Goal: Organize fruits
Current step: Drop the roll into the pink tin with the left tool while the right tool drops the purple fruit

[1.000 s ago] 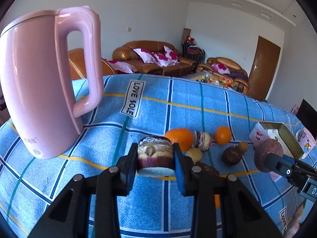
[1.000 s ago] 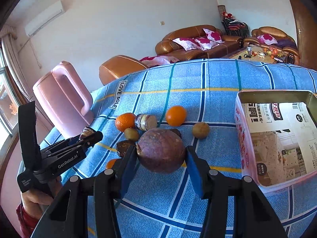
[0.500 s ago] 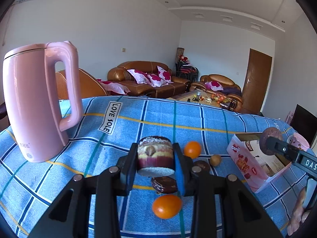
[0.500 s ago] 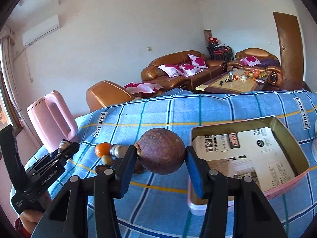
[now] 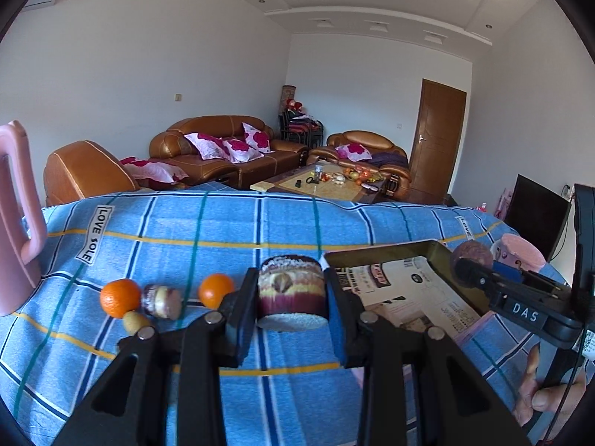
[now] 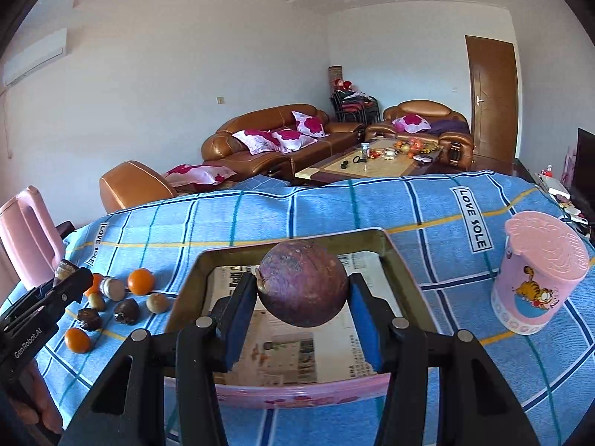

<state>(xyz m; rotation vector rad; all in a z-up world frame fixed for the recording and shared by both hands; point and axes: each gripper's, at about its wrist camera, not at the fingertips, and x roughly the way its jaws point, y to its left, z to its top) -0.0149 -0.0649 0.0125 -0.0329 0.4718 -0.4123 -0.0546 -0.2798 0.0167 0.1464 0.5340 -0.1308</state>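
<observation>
Left wrist view
Left tongs [image 5: 292, 310]: pointing slightly downward over the tabletop [image 5: 223, 223], its blue pads pressing both sides of a layered cut fruit piece [image 5: 292, 297], which is hanging clear of the cloth just left of the box [image 5: 427, 256].
Right tongs [image 5: 459, 265]: reaching in from the right above the box, with a round purple-brown fruit [image 5: 474, 254] at its tip; part of a hand [image 5: 546, 390] is showing below it.
Loose fruit: two oranges [image 5: 119, 297], a second cut piece [image 5: 161, 301] and a small brown fruit [image 5: 134, 320] are lying left of the box.
Writing: "LOVE SOLE" label [image 5: 97, 234] on the cloth; "DAS" on the right tongs.

Right wrist view
Right tongs [image 6: 303, 303]: tilting slightly down, partly open and clamping the round purple-brown fruit [image 6: 303, 282], which is hanging directly over the box [image 6: 290, 251].
Left tongs [image 6: 70, 277]: entering from the left of the box, reading "GenRobot.AI".
Writing: "LOVE SOLE" label [image 6: 470, 219] right of the box; the box print is too small to read.
Pink cartoon-cat cup [image 6: 535, 275]: standing right of the box.
Pink kettle [image 6: 26, 230]: standing far left of the box.
</observation>
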